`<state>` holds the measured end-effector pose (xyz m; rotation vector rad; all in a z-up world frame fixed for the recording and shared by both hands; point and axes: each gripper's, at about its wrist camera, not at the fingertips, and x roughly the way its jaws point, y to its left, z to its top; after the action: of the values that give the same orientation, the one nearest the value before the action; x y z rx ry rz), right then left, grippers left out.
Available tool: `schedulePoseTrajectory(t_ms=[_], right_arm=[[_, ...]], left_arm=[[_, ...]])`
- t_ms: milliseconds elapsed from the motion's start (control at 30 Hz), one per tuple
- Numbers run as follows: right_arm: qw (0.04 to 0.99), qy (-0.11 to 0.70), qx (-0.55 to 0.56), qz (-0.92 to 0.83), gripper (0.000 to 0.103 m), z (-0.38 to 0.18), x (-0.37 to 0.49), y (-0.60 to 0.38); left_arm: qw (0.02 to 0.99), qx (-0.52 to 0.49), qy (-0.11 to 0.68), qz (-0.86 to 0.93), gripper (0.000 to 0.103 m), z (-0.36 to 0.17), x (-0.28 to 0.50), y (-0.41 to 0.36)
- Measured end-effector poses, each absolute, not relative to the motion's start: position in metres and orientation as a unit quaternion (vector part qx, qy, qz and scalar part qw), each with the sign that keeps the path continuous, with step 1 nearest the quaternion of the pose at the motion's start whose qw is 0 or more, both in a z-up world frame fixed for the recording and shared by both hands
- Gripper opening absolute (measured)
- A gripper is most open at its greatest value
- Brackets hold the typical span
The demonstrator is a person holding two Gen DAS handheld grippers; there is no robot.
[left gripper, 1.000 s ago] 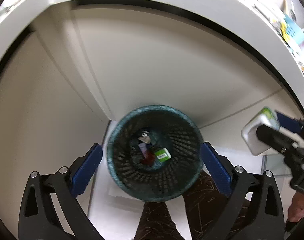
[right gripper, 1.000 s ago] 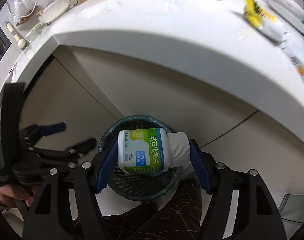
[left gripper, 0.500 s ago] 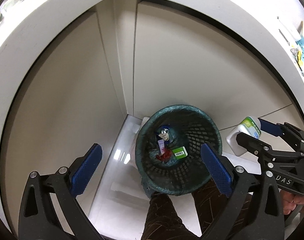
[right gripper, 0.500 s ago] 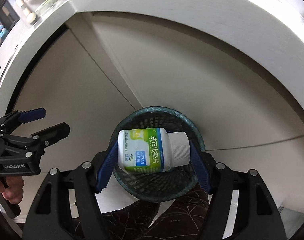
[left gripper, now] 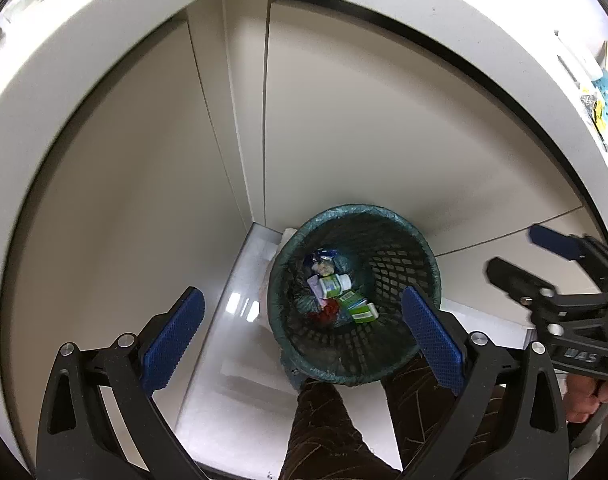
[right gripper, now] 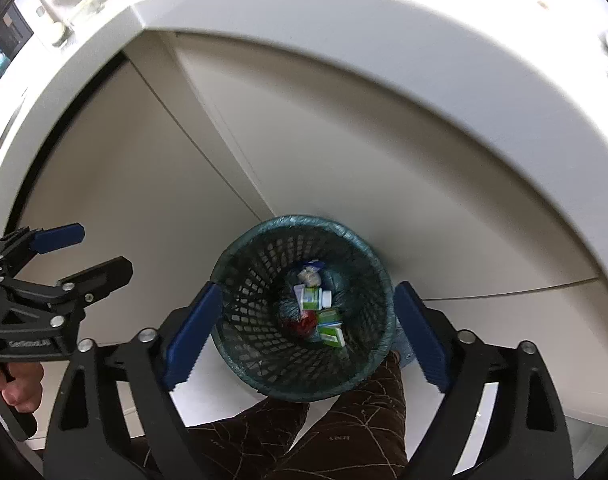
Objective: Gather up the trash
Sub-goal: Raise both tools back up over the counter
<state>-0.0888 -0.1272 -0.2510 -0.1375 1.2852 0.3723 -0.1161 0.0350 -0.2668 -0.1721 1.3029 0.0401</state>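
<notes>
A dark green mesh waste bin (left gripper: 400,264) (right gripper: 260,264) with a liner stands on the floor below both grippers. Inside it lies the white bottle with a green label (left gripper: 333,283) (right gripper: 314,298), on top of green boxes (left gripper: 360,309), a red scrap and other wrappers. My right gripper (right gripper: 306,336) (left gripper: 520,254) hangs over the bin; its jaws are opening and nothing is between them. My left gripper (left gripper: 302,336) (right gripper: 100,250) is open and empty, held left of the bin's middle.
Beige cabinet doors (left gripper: 384,128) under a white counter edge (left gripper: 104,40) stand behind the bin. The person's legs in dark patterned trousers (right gripper: 304,432) are right beside it on the near side. Small items lie on the counter at the far right (left gripper: 604,92).
The bottle has left my right gripper and now lies in the bin. The right jaws have spread wider. My left gripper has shifted sideways, so the bin sits further right in its view.
</notes>
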Motion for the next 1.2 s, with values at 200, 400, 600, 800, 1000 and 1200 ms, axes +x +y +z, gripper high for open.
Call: schedulePoseTrajectory(t_ms=[200,400,600,800,1000,1200], right_arm=[[0.796,0.584,-0.053,0.153,0.090,-0.200,-0.086,-0.148],[0.826,0.546,-0.022,0.138,0.093,-0.148,-0.078,-0.174],[0.851,0.512,-0.008,0.115,0.094,-0.107,-0.063,-0.203],[0.869,0.486,-0.002,0.092,0.094,-0.075,-0.041,-0.225],[0.879,0.471,-0.002,0.072,0.094,-0.056,-0.021,-0.241],[0.884,0.463,-0.004,0.061,0.094,-0.042,-0.001,-0.251]], left_arm=[[0.805,-0.073,0.589,0.012,0.095,-0.227,-0.105,0.024],[0.821,-0.057,0.568,0.009,0.096,-0.184,-0.090,0.015],[0.833,-0.047,0.551,0.007,0.096,-0.148,-0.070,0.006],[0.839,-0.049,0.542,-0.002,0.096,-0.118,-0.049,-0.001],[0.841,-0.049,0.539,-0.001,0.096,-0.095,-0.022,-0.004],[0.840,-0.057,0.539,0.009,0.096,-0.083,0.010,0.002]])
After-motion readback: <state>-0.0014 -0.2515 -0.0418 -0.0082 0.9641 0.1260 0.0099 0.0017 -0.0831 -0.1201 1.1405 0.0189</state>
